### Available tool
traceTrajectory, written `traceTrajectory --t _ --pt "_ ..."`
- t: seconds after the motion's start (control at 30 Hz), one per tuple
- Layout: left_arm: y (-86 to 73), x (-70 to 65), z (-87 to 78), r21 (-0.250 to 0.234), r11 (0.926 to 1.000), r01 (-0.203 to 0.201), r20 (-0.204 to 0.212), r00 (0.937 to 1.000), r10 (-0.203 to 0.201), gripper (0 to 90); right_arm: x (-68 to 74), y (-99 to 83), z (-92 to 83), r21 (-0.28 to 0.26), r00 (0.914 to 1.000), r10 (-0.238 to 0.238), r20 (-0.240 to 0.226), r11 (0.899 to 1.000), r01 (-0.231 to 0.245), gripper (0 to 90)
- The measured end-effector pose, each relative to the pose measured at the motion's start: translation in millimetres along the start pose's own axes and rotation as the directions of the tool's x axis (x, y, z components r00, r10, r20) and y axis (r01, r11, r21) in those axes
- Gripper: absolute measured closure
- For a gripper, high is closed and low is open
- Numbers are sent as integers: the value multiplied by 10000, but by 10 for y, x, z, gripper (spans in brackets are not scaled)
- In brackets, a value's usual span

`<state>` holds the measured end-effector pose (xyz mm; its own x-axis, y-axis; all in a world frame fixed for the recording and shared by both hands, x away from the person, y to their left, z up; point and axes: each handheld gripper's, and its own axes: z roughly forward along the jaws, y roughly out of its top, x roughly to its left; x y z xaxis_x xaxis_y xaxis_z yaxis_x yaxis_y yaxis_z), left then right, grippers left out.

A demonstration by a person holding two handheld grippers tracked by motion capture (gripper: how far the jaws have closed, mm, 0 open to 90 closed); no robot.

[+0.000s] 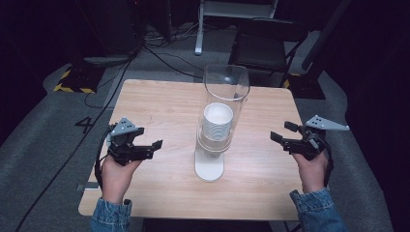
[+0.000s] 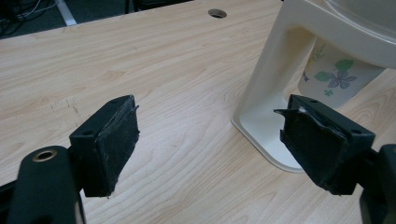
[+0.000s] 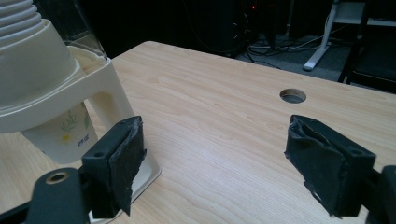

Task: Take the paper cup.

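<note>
High view showed a cup dispenser (image 1: 215, 140) standing mid-table, nearer the front edge than the back, its clear tube (image 1: 226, 92) holding a stack of cups (image 1: 217, 121). The lowest cup (image 2: 334, 79) hung out below the collar. The left gripper (image 1: 145, 147) and right gripper (image 1: 285, 135) hovered near the left and right edges, jaws apart and empty. The cup looked like light, thin paper, easily crushed; a gentle pinch across its lower wall would probably suit, pulling straight down while the top-heavy stand was steadied.
</note>
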<state>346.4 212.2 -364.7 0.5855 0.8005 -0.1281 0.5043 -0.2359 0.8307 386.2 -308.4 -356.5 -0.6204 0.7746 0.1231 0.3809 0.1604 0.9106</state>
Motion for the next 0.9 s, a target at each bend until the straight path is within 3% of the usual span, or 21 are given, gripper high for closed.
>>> traceTrajectory --t 0.53,0.57,0.63,0.7,0.9 --pt "22 -23 -8 40 9999 -141 73 9999 141 192 95 5 38 47 9990 -356 -265 9994 357 182" --pt "21 -26 -11 45 9999 -130 100 9999 129 191 118 9 42 46 9988 -462 -144 9989 463 175" --pt "23 -20 -17 -20 9999 -125 60 9999 125 191 201 15 61 203 9928 -1148 350 9933 1141 174" --pt "27 -18 -23 -40 9999 -113 75 9999 113 191 281 17 97 250 9879 -1533 250 9880 1527 171" --pt "28 -31 -13 18 9999 -147 112 9998 147 192 434 17 181 276 9810 -1887 -457 9814 1900 161"
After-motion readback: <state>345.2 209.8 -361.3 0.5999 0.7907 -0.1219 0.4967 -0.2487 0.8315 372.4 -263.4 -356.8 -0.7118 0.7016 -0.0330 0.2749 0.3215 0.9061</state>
